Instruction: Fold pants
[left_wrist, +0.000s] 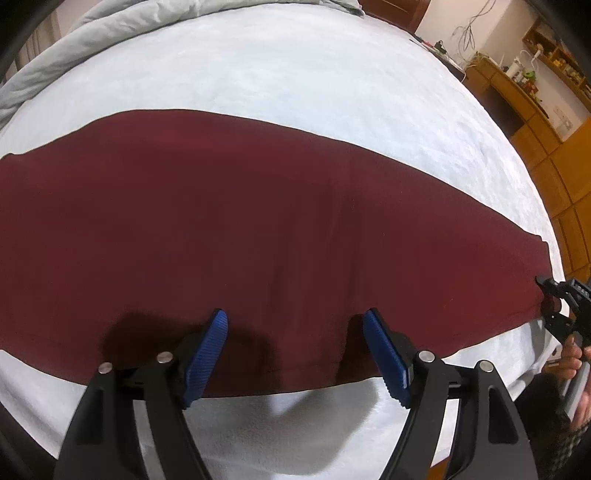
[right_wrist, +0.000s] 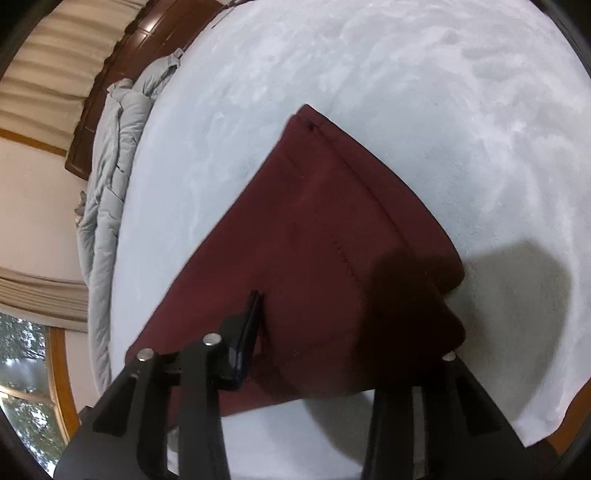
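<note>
The pants (left_wrist: 229, 229), maroon, lie flat on the bed (left_wrist: 280, 66), already doubled leg on leg, long axis running across in front of the left gripper (left_wrist: 295, 354). Its blue fingers (left_wrist: 207, 354) stand wide apart over the near edge of the cloth, gripping nothing. The right gripper (left_wrist: 550, 299) sits at the far right end of the garment; in its own view only one finger (right_wrist: 247, 339) shows clearly, lying over the cloth, parted somewhat from its mate; whether it pinches fabric cannot be told. Judgement: the right hand is nearer an end, so the next fold would carry that end along the long axis. Surface: pale fleecy cover; grey quilt (right_wrist: 114, 177) bunched at headboard; wooden shelving (left_wrist: 524, 96) beyond.
</note>
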